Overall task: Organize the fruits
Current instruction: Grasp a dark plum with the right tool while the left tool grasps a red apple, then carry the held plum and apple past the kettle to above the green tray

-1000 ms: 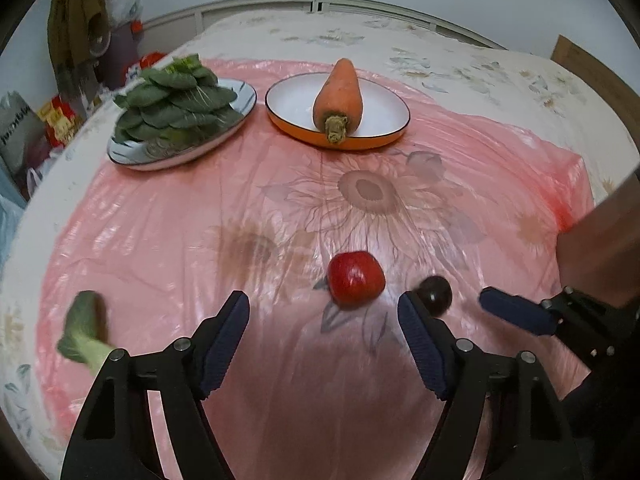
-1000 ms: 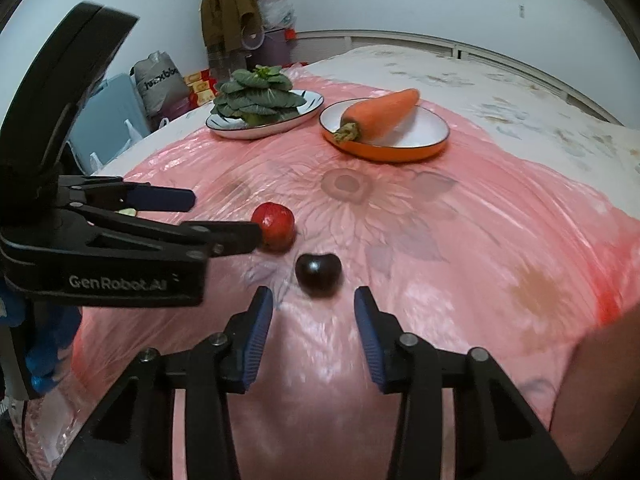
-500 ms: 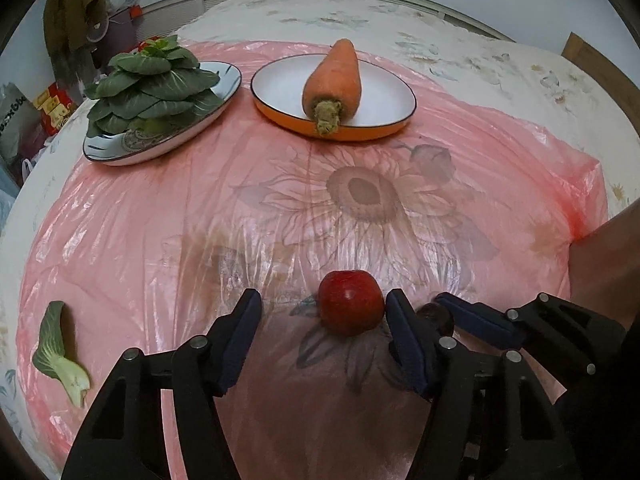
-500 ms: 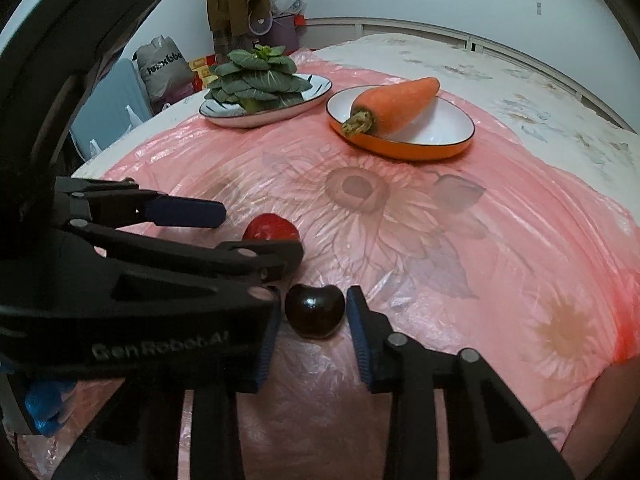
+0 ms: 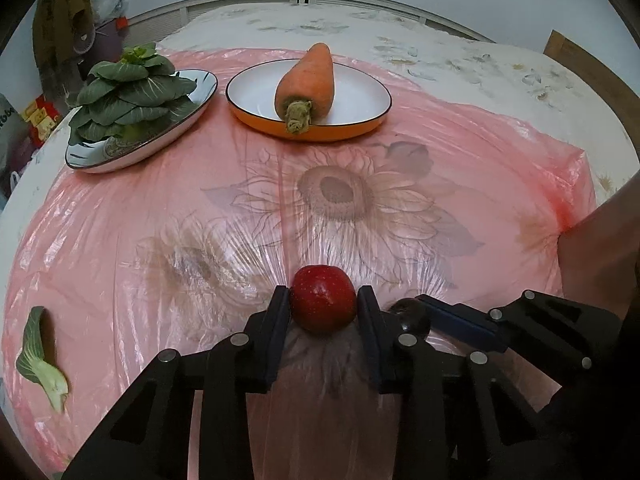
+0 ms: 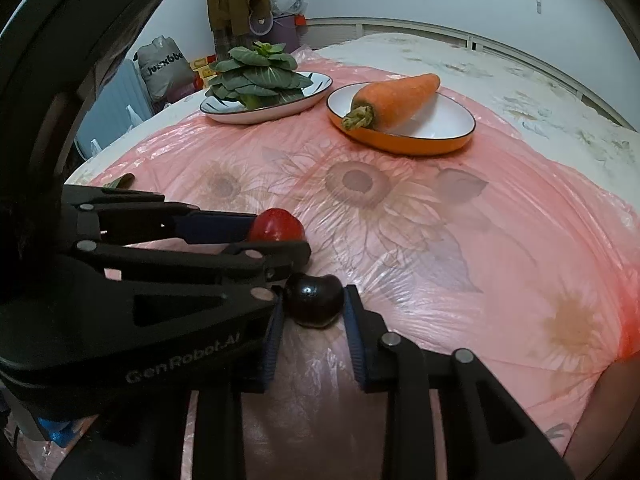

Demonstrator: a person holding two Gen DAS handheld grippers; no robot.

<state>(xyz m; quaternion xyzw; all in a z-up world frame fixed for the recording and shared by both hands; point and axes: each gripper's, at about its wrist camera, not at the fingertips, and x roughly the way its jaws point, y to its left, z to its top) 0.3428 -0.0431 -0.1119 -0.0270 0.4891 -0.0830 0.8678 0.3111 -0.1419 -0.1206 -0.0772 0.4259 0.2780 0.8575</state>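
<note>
Now both grippers have closed in where half a second ago their jaws stood apart from the fruit: the left gripper [image 5: 323, 300] has its jaws pressed against either side of the red apple [image 5: 322, 298], and the right gripper [image 6: 314, 300] has its jaws closed on the dark plum [image 6: 315, 299]. Both fruits sit low on the pink sheet [image 5: 160, 216] that covers the surface, side by side and almost touching, so I judge the grasp as made and the lift as the step to come. Going left to right in the left view: a loose leaf of greens [image 5: 38, 356] lies near the sheet's edge, the plate of greens [image 5: 138, 112] stands at the far side, the orange dish [image 5: 310, 100] with the carrot [image 5: 307, 82] is beside it, and the plum shows only as a sliver behind the left gripper's right finger. That loose leaf is plain there, whereas the right view gives barely a scrap of it. The right view shows instead how close the two tools stand, the left one's finger lying right against the plum, which could snag when either lifts.
</note>
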